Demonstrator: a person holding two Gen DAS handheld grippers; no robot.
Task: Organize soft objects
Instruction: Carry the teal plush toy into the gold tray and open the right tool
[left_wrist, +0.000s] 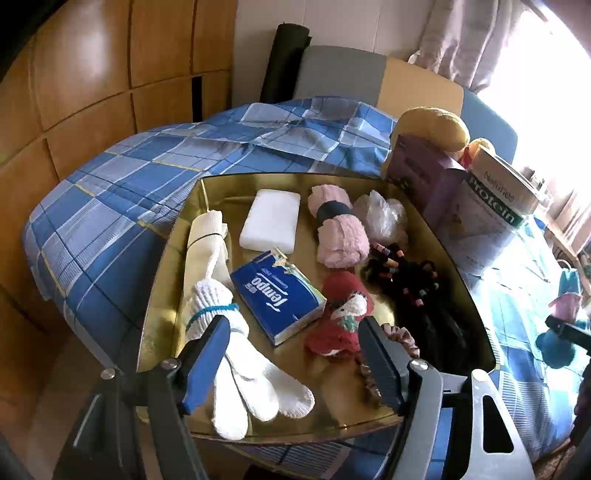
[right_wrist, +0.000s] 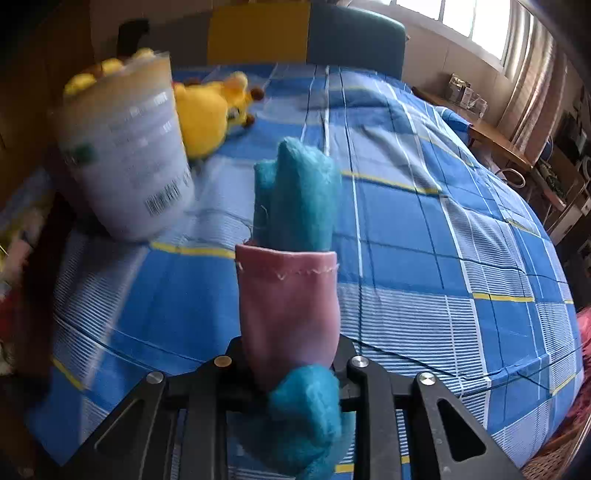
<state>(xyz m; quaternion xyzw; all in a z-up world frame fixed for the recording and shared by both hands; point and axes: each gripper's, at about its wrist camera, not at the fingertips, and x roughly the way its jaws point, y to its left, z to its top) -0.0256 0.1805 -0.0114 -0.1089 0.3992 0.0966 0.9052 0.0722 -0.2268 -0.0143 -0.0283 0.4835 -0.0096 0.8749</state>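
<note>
Now, right gripper (right_wrist: 291, 354) clamped on teal fleece roll in pink sleeve (right_wrist: 290, 295), above bed's plaid cover (right_wrist: 424, 240), apart from gold tray (left_wrist: 207, 192); left gripper (left_wrist: 293, 354) spread wide, empty, over tray's near edge by white gloves (left_wrist: 243, 373); risk: fleece slipping from sleeve, clipping protein tub (right_wrist: 125, 155).
</note>
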